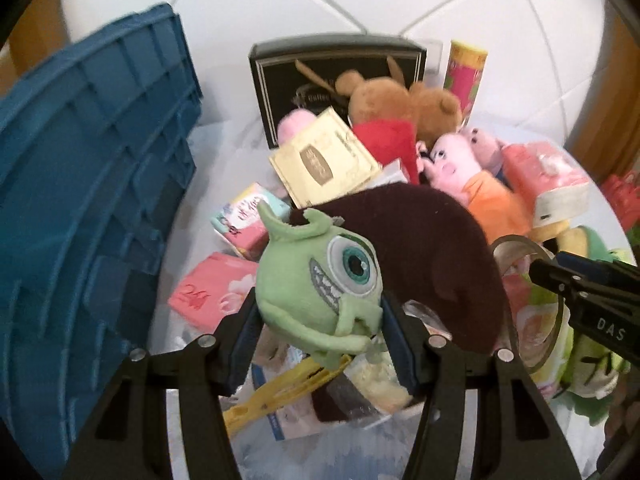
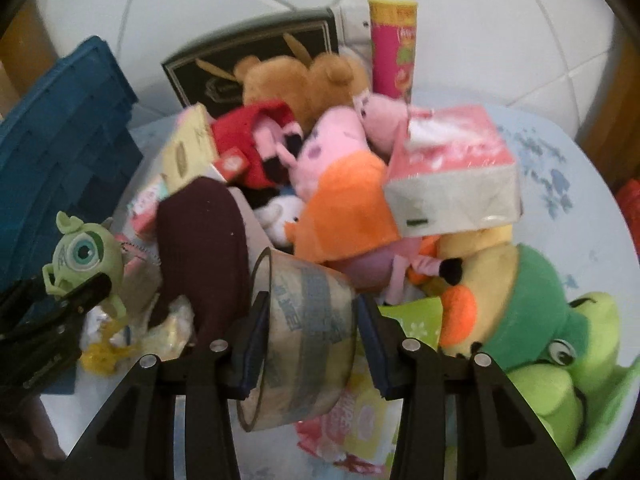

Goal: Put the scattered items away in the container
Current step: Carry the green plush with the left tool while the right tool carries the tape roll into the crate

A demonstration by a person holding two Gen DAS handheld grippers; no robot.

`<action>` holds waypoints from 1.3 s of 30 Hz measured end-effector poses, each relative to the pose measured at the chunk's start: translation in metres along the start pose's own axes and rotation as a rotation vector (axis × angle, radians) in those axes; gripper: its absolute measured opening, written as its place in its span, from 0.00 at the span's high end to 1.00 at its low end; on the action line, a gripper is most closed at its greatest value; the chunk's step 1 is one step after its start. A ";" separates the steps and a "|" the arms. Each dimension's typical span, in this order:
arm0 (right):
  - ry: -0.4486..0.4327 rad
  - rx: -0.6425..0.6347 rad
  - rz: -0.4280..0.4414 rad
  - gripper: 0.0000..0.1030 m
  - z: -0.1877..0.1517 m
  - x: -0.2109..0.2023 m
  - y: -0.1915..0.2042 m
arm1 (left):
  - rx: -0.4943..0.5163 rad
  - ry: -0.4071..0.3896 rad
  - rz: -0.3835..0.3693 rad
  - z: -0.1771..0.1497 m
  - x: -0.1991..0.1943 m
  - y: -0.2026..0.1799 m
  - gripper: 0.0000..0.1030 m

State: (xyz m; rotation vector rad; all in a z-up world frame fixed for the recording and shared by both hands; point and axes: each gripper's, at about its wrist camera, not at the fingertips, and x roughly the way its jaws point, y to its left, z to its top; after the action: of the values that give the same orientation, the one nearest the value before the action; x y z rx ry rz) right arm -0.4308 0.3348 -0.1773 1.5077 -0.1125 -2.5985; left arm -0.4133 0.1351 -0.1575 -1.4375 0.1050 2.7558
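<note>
left claw (image 1: 320, 320) clamped on green one-eyed monster plush (image 1: 320, 276), held above pile | right claw (image 2: 310, 340) clamped on clear tape roll (image 2: 304, 344) over bench (image 2: 560, 152) clutter | blue crate (image 1: 88, 200) at bench's left edge | black box (image 1: 336, 76), snack tube (image 1: 466, 76) at far edge

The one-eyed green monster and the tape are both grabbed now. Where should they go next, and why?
Probably carry both toward the blue crate on the left. The left tool is already shut on the green monster, and the right tool is shut on the tape roll, both held up over the pile. Nothing more needs grabbing first, and the crate sits nearest the left tool, so the monster likely goes in first.
</note>
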 end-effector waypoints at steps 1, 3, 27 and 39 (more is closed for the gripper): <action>-0.012 -0.004 -0.002 0.59 0.000 -0.007 0.003 | -0.002 -0.011 0.002 -0.001 -0.008 0.002 0.45; -0.035 -0.014 0.002 0.59 -0.001 -0.022 0.010 | -0.007 -0.033 0.004 -0.004 -0.023 0.006 0.45; -0.224 -0.253 0.126 0.59 -0.011 -0.148 0.111 | -0.128 -0.212 0.125 -0.053 -0.175 0.058 0.45; -0.353 -0.378 0.292 0.59 0.015 -0.190 0.268 | -0.214 -0.365 0.271 -0.040 -0.255 0.176 0.45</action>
State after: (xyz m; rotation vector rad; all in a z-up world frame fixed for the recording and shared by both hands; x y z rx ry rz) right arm -0.3291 0.0990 0.0285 0.8342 0.1109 -2.4421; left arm -0.2455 -0.0429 0.0368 -0.9889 -0.0067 3.2899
